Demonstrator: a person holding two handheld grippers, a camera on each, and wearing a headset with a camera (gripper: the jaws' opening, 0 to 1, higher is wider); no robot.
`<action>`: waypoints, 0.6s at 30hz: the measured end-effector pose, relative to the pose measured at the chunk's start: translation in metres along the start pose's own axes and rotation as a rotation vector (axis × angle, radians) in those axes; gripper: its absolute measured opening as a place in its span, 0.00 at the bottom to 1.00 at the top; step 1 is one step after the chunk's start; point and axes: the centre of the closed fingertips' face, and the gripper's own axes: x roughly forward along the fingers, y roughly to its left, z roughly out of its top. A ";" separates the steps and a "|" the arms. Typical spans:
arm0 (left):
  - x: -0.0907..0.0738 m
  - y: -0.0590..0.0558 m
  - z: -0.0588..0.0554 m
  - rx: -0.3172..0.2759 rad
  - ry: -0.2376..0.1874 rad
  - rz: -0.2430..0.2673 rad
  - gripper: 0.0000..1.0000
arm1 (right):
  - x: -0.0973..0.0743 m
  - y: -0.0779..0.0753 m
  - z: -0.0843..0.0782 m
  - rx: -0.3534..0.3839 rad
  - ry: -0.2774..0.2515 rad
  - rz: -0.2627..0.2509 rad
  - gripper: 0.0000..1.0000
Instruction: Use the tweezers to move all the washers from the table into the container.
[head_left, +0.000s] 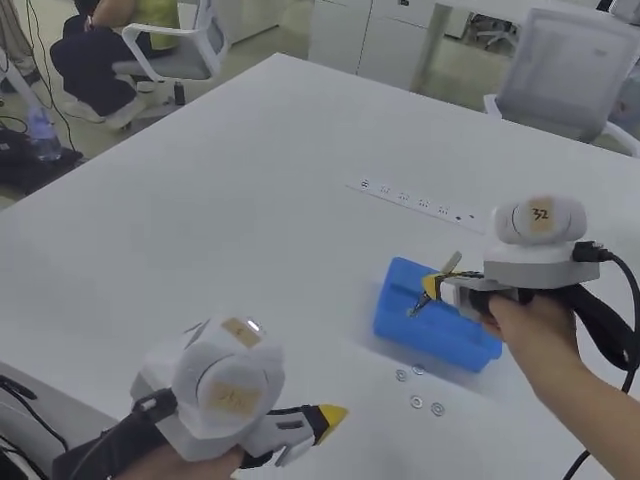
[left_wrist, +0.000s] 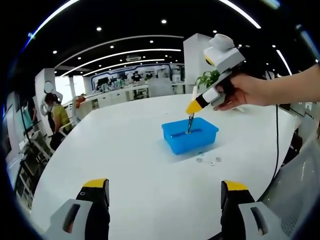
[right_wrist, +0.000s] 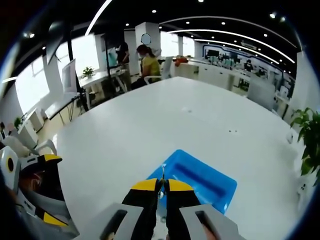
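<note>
- R gripper (head_left: 432, 288) pinches tweezers (head_left: 418, 305), tips over container (head_left: 388, 312): ease squeeze slowly so any washer drops inside.
- L gripper (left_wrist: 165, 186) spread, idle; 4 washers (head_left: 417, 402) lie beside container.

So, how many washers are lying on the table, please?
4 washers, all on the table beside the blue container: two close to its wall, two farther out. Others inside may be hidden.

My right tool (right_wrist: 160, 184) has its yellow-tipped jaws pressed together on thin metal tweezers (right_wrist: 160, 206), above the blue rectangular plastic container (right_wrist: 204, 183) on the white tabletop (right_wrist: 150, 120).
</note>
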 end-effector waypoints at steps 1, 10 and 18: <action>0.000 0.000 0.000 0.001 0.001 0.001 0.95 | 0.001 -0.001 0.000 -0.001 0.002 -0.001 0.02; 0.001 -0.001 -0.003 0.011 0.015 -0.002 0.94 | 0.015 -0.011 -0.002 0.002 0.014 -0.014 0.02; 0.001 0.000 -0.002 0.009 0.011 0.000 0.94 | 0.033 -0.014 -0.002 0.015 0.027 -0.005 0.02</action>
